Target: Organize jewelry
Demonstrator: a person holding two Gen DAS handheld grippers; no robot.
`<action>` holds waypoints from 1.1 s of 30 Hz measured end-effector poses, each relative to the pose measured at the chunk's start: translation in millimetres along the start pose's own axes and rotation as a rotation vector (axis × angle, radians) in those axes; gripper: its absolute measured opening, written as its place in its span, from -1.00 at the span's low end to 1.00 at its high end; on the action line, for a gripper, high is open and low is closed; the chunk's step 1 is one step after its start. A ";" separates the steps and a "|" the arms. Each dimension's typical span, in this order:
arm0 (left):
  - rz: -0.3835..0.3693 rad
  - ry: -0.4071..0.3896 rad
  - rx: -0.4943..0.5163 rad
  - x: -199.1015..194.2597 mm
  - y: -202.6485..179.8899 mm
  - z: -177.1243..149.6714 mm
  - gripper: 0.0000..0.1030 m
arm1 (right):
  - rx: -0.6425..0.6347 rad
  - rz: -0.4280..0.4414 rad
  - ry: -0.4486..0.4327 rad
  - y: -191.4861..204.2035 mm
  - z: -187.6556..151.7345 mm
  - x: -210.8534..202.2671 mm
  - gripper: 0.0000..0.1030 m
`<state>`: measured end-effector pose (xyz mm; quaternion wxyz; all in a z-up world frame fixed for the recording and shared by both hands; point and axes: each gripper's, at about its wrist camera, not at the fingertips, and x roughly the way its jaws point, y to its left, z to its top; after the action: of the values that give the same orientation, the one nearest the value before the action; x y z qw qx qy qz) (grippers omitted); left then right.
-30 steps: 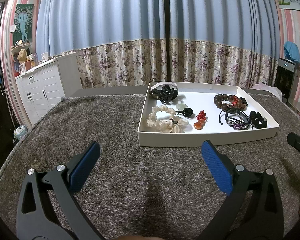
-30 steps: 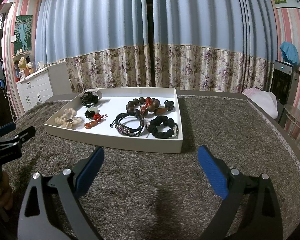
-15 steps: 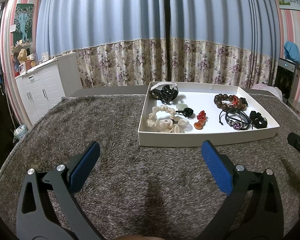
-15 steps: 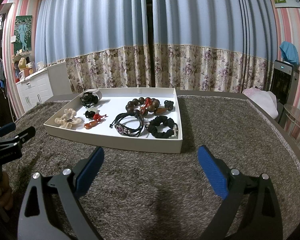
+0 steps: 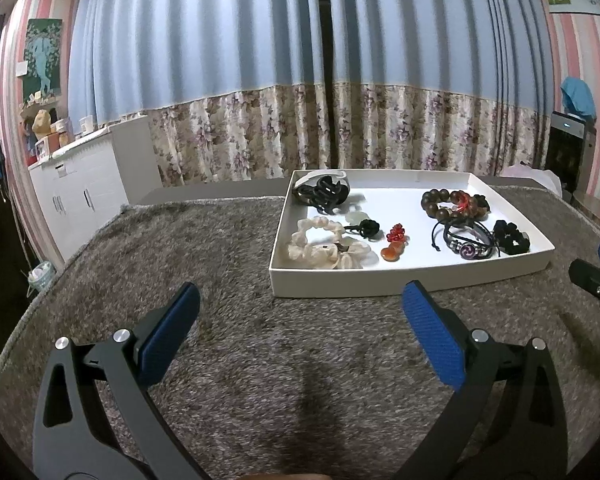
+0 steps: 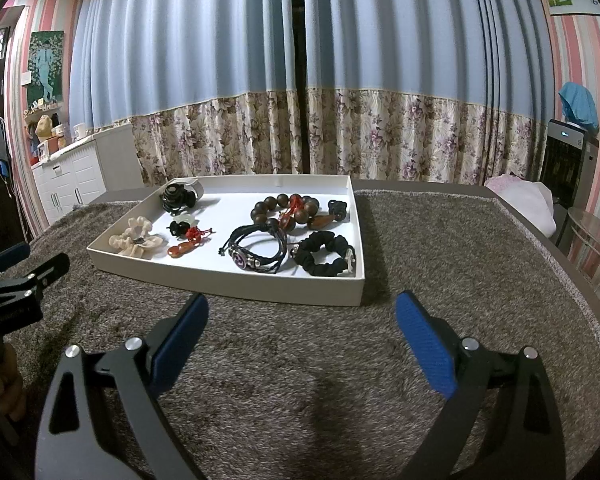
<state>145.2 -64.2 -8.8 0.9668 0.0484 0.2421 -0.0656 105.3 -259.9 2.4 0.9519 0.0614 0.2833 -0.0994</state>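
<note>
A white shallow tray (image 5: 364,282) (image 6: 228,276) stands on the grey shaggy table cover. In it lie a cream scrunchie (image 5: 324,246) (image 6: 138,238), a black hair claw (image 5: 326,192) (image 6: 176,198), a red and orange charm (image 5: 394,246) (image 6: 186,244), a wooden bead bracelet (image 5: 452,202) (image 6: 290,210), a black cord bracelet (image 5: 466,240) (image 6: 256,250) and a black scrunchie (image 5: 510,236) (image 6: 326,254). My left gripper (image 5: 300,334) is open and empty in front of the tray's near left corner. My right gripper (image 6: 302,332) is open and empty before the tray's near right corner.
The table cover (image 5: 180,248) reaches left and the cover (image 6: 460,248) reaches right of the tray. A white cabinet (image 5: 80,188) stands at the far left. Curtains (image 5: 320,80) hang behind. A round side table (image 6: 592,236) stands at the right.
</note>
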 end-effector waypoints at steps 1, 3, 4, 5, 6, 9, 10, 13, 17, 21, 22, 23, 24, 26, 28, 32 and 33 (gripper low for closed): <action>0.000 0.000 0.002 0.6 0.2 0.2 0.94 | 0.001 0.000 0.001 0.1 -0.1 -0.1 0.84; 0.000 0.000 0.002 -0.2 0.0 0.1 0.94 | 0.000 0.000 0.000 0.1 -0.2 -0.2 0.84; 0.000 0.000 0.001 0.1 0.1 0.1 0.94 | -0.001 0.000 0.000 0.1 -0.2 -0.3 0.84; 0.000 0.000 0.002 0.1 -0.2 0.1 0.94 | -0.001 0.000 -0.001 -0.2 0.0 0.0 0.84; 0.000 -0.001 0.003 -0.8 -0.7 -0.1 0.94 | -0.001 0.000 -0.001 -0.2 -0.1 -0.1 0.84; 0.000 -0.001 0.002 -0.9 -0.8 0.0 0.94 | -0.001 0.000 0.000 -0.2 0.0 0.0 0.84; 0.000 0.000 0.002 -1.0 -0.9 0.0 0.94 | 0.000 0.000 0.000 -0.2 -0.1 0.0 0.84; 0.002 0.006 -0.007 0.2 0.1 -0.2 0.94 | 0.004 0.002 0.004 -0.7 -0.2 0.3 0.84; 0.001 0.009 -0.012 1.3 1.3 -0.9 0.94 | 0.007 0.002 0.003 -1.7 -1.1 0.3 0.84; 0.003 0.010 -0.015 1.9 2.1 -0.9 0.94 | 0.000 -0.001 0.002 -1.6 -0.9 0.7 0.84; 0.003 0.011 -0.016 1.3 1.7 -1.1 0.94 | 0.001 -0.001 0.002 -2.0 -0.7 0.8 0.84; 0.002 0.015 -0.021 2.6 3.4 -1.2 0.94 | 0.005 -0.001 0.003 -2.1 -0.9 0.4 0.84; 0.002 0.017 -0.025 2.7 4.1 -1.4 0.94 | 0.005 -0.001 0.002 -1.7 -0.7 0.5 0.84; 0.005 0.021 -0.037 2.4 6.0 -1.7 0.94 | 0.008 -0.001 0.002 -1.6 -0.6 0.3 0.84; 0.005 0.023 -0.043 1.8 6.9 -1.8 0.94 | 0.009 -0.001 0.002 -1.6 -0.5 -0.1 0.84; 0.014 0.013 -0.043 -0.1 6.8 -2.1 0.94 | 0.005 -0.002 0.002 -1.4 -0.5 0.0 0.84; 0.012 0.012 -0.041 -0.4 6.4 -1.9 0.94 | 0.006 -0.002 0.002 -1.5 -0.6 -0.2 0.84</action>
<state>144.9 -57.6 -9.9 0.9665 0.0302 0.2488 -0.0546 104.5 -261.2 1.9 0.9513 0.0639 0.2842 -0.1010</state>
